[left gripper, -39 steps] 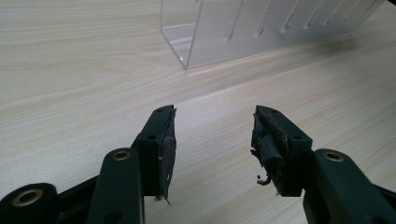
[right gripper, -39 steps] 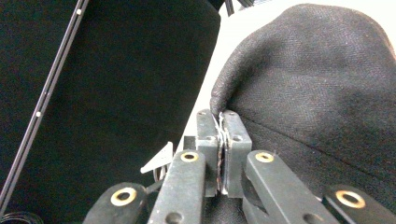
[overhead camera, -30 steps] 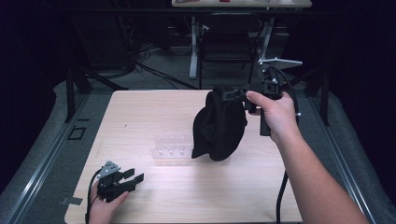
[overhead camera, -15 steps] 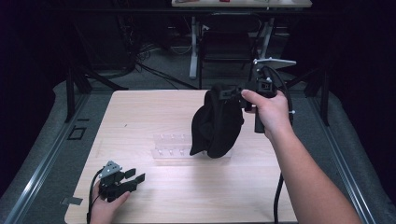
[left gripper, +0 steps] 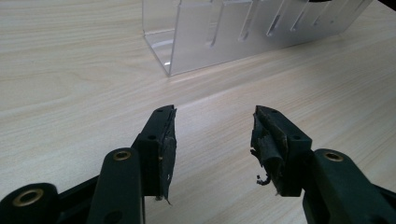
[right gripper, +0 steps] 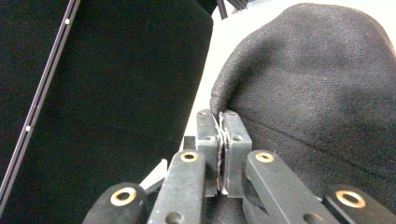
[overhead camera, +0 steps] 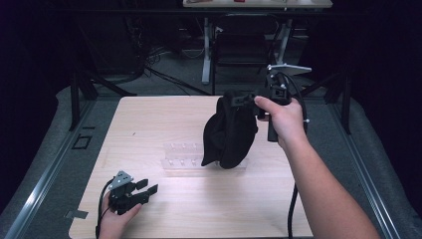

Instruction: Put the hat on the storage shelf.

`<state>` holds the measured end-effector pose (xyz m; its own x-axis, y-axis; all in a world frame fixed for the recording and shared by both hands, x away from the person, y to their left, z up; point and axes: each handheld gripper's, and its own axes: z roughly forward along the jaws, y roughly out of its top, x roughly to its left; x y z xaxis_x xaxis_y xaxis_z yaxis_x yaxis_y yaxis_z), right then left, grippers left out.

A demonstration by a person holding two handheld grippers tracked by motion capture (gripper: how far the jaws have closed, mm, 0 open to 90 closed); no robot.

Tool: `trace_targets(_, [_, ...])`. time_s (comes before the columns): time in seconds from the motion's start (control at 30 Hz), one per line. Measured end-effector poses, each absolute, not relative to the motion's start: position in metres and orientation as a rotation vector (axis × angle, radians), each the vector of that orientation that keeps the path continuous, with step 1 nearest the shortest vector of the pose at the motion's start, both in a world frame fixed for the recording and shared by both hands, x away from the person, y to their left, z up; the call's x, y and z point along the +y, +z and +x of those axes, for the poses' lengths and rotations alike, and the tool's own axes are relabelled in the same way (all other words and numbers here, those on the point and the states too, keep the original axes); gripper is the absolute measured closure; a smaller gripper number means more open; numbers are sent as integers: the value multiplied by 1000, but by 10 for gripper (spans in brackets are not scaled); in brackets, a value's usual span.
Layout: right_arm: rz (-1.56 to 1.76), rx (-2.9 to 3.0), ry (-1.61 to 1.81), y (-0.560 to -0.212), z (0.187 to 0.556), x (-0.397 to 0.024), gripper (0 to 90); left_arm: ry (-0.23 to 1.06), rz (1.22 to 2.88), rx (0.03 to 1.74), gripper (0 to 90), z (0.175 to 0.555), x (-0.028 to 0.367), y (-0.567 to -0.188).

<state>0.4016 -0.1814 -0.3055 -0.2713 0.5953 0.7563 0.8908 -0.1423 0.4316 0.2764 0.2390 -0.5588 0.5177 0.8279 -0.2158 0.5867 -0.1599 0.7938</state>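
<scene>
Black cloth bag (overhead camera: 230, 130) slightly lower, leftward

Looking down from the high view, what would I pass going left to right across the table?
Left gripper → clear plastic rack → black cloth bag → hand holding the right gripper.
</scene>
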Motion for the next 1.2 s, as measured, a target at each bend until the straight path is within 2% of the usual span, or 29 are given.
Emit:
trace_targets(0.3, [-1627,-1825,-1386,-305,403,-166,876,317,1847,1161,502,278,234,-551])
trace_targets(0.7, [-1609,-1810,-1403,-308,403,-157,876,340,1858,1037,546,286,208,-526])
trace_targets(1.2, [-1590,-1794,-1420,-311,403,-157,874,340,1870,924,618,302,156,-501])
